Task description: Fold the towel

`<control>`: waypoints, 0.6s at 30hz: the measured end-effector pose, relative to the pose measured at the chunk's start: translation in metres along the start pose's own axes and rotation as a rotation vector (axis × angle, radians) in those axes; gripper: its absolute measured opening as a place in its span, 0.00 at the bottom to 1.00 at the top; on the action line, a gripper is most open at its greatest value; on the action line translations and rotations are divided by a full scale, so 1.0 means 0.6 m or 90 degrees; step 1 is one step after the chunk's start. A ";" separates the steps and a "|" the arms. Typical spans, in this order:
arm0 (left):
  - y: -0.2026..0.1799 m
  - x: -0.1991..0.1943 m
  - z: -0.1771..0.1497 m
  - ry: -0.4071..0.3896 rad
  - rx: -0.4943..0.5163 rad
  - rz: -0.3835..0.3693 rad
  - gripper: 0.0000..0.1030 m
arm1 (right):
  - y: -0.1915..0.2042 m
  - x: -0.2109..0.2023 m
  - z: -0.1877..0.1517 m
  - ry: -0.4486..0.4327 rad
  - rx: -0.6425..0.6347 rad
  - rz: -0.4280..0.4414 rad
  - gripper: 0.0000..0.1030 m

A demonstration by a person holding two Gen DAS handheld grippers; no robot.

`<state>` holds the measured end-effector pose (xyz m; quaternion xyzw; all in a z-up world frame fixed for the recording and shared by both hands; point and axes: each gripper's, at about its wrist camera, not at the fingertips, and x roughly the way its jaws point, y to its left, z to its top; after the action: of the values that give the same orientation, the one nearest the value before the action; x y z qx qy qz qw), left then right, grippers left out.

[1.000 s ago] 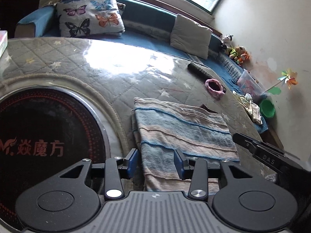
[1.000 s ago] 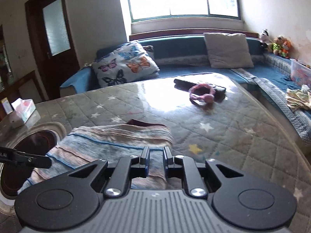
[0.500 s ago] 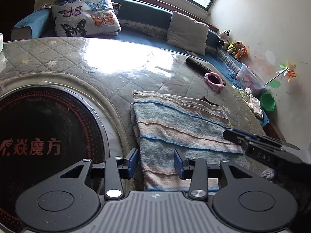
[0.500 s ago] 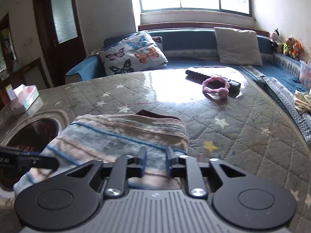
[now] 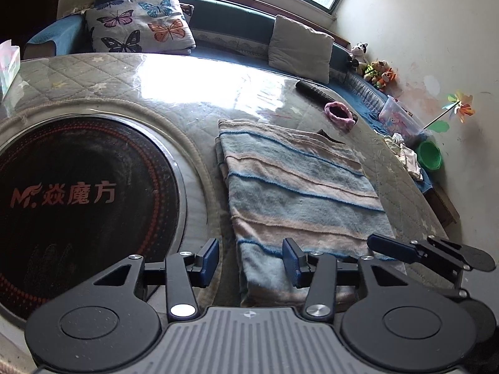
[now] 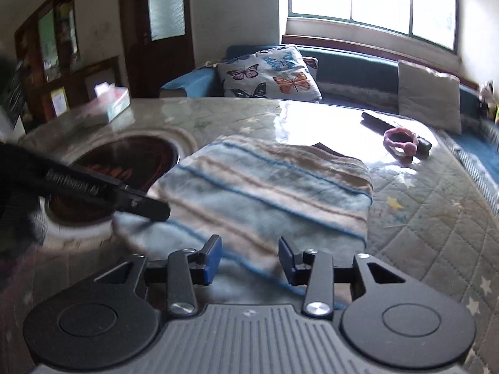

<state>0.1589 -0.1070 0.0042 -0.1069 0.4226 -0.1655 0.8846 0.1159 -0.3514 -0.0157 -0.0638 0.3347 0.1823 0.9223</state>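
Both tongs stand released with nothing between their pads: my left gripper (image 5: 248, 263) and my right gripper (image 6: 249, 261) each show a wide gap between blue-faced fingers, poised over the near edge of the towel (image 5: 299, 187). In the left wrist view, the right gripper's finger enters from 3 o'clock near the towel's near right corner; whether it touches the cloth I cannot tell. In the right wrist view, the left gripper crosses from 9 o'clock near the near left corner.

Towel: striped in blue and pink-beige, it lies flat on the quilted table cover (image 5: 131, 71) as a compact rectangle. Stacked layers show along its left edge in the left wrist view, so I judge that it lies already folded at least once. A small dark patch (image 5: 330, 135) peeks out at its far edge, toward 12 o'clock; I cannot identify it.

Surroundings: a round dark cooktop (image 5: 78, 199) sits at 9 o'clock of the towel, just beside it. A pink ring (image 5: 339, 114) and a dark remote (image 5: 315, 92) lie well apart at 1 o'clock.

Progress, as a judgement: the layered, squared shape fits either a finished fold just let go or a pause before a further halving. These pictures do not settle which, so I name no next move.
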 end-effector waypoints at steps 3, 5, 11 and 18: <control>0.001 -0.004 -0.008 0.000 0.004 0.005 0.50 | 0.011 -0.015 -0.018 -0.004 -0.005 -0.003 0.41; 0.002 -0.005 -0.011 -0.001 0.007 0.007 0.51 | 0.009 -0.027 -0.033 -0.003 0.006 -0.007 0.41; 0.004 -0.008 -0.019 -0.002 0.016 0.014 0.51 | -0.018 -0.057 -0.064 0.005 0.048 -0.032 0.41; -0.002 -0.013 -0.024 -0.008 0.026 0.021 0.52 | -0.047 -0.084 -0.064 -0.023 0.090 -0.053 0.42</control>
<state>0.1430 -0.1058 0.0011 -0.0827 0.4150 -0.1588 0.8920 0.0680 -0.4014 -0.0129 -0.0094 0.3268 0.1207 0.9373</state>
